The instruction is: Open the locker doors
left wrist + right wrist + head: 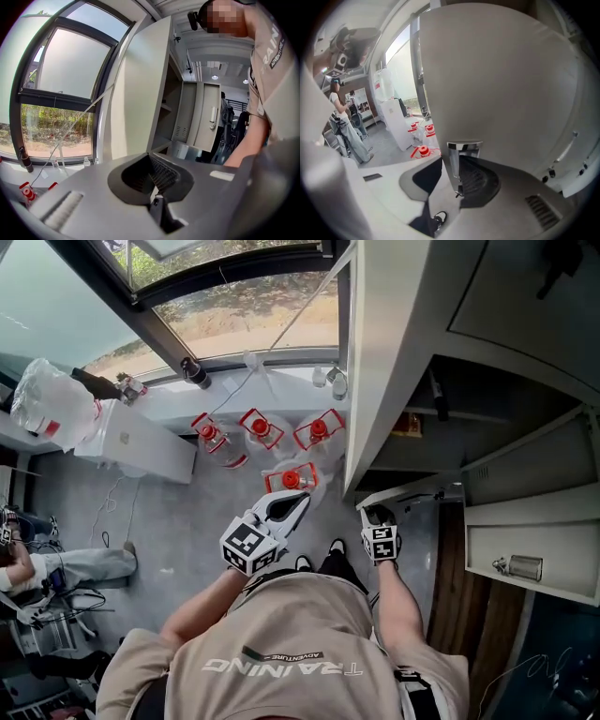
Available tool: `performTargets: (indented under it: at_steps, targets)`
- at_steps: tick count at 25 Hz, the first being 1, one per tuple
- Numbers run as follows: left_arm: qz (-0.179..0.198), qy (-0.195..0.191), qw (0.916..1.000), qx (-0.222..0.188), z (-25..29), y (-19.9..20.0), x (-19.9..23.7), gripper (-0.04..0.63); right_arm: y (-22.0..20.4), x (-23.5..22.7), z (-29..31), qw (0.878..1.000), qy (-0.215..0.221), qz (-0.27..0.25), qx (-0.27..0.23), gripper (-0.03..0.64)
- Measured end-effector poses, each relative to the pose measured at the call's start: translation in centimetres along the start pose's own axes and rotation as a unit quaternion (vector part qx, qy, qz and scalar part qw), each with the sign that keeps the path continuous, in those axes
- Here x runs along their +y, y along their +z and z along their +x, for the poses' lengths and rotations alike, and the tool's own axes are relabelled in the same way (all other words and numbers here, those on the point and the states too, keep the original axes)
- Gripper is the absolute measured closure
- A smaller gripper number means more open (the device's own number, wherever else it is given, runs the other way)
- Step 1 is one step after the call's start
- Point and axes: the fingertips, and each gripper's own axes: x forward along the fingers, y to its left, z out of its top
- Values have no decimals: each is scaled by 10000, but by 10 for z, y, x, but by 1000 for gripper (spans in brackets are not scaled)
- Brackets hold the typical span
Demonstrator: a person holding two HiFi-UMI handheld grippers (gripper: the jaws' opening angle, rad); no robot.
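Right gripper has its jaws spread wide on either side of the chrome handle of a grey locker door. Neither pad visibly presses on the handle. The handle's long axis runs upright in that view, straight ahead of the jaws, and the door panel fills the view beyond it. In my judgement this gripper is the nearer one for the pull. The left gripper hangs apart over the floor, jaws together and empty, near the red-capped water jugs.

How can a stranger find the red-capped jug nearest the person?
Find the window. On the floor below it, three red-capped jugs stand in a row. The wanted jug stands alone in front of that row, just past the left gripper.
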Motion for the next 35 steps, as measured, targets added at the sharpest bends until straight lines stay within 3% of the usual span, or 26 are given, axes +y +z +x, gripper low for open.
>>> performTargets:
  at_steps: [7, 9, 17, 23, 28, 31, 35]
  targets:
    - [-97, -434, 9990, 109, -8, -18, -31, 588, -68, -7, -84, 9953, -730, 610, 188, 517]
    - [-94, -591, 9981, 120, -7, -22, -45, 588, -85, -13, -106, 9924, -965, 701, 319, 556]
    - [-92, -942, 9954, 122, -16, -42, -85, 589, -136, -66, -159, 9699, -2024, 1007, 904, 577]
    - [-134, -1051, 9942, 165, -43, -65, -97, 589, -135, -80, -194, 9613, -2325, 1049, 1039, 585]
    - [-179, -897, 9958, 41, -49, -74, -116, 589, -125, -57, -214, 9692, -2078, 1268, 378, 597]
    - [-99, -749, 9970, -168, -52, -61, -133, 589, -86, -45, -233, 9699, -1853, 1521, -440, 597]
    - [55, -486, 9983, -329, -57, -51, -165, 588, -28, -7, -270, 9785, -1317, 1153, -1089, 598]
